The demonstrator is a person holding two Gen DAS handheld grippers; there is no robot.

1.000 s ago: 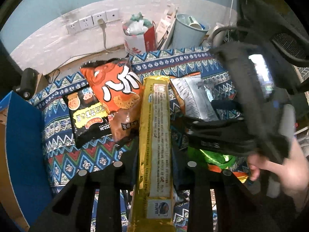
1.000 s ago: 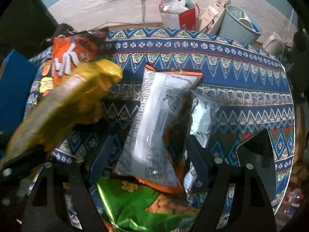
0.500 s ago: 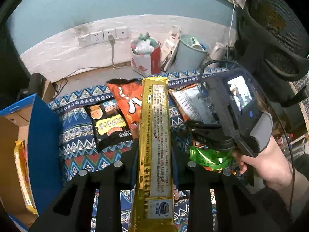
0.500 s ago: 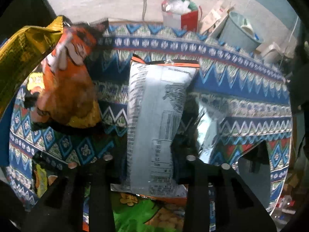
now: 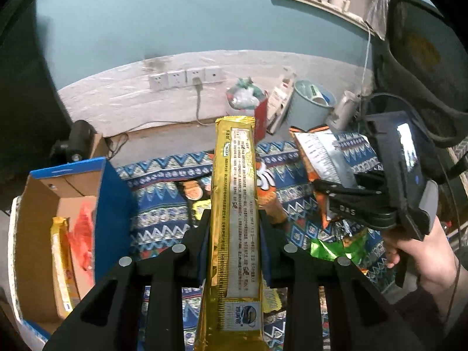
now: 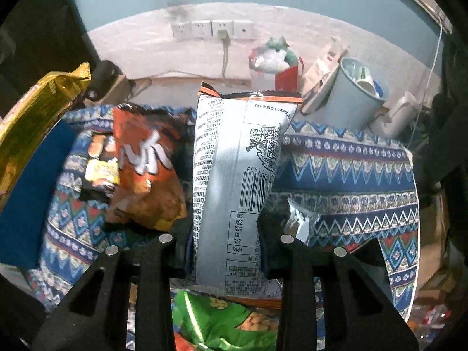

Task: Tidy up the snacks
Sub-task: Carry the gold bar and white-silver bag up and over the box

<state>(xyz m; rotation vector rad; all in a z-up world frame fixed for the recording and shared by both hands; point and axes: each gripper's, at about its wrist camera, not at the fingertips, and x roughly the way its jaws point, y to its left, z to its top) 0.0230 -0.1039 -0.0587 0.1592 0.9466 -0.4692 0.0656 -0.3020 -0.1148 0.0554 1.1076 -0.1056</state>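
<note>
My left gripper [image 5: 234, 219] is shut on a long gold packet [image 5: 235, 190], held up above the patterned cloth [image 5: 163, 204]. The same gold packet [image 6: 32, 122] shows at the left edge of the right wrist view. My right gripper [image 6: 225, 225] is shut on a silver snack bag with orange edges [image 6: 234, 152], lifted off the cloth. The left wrist view shows this silver bag [image 5: 321, 158] to the right, with a hand [image 5: 421, 248] on that gripper's handle. A blue cardboard box [image 5: 108, 204] stands open at the left, with another gold packet [image 5: 63, 263] inside.
On the cloth [image 6: 351, 175] lie an orange bag [image 6: 146, 169], a black-and-yellow packet [image 6: 99, 163], a green bag [image 6: 222, 318] and a small silver packet [image 6: 301, 219]. Behind the table are a light-blue bin [image 5: 310, 108], wall sockets [image 5: 184, 77] and an office chair [image 5: 424, 58].
The right gripper closed on the silver bag and raised it off the cloth. The left gripper rose with the gold packet, and the blue box came into view at the left.
</note>
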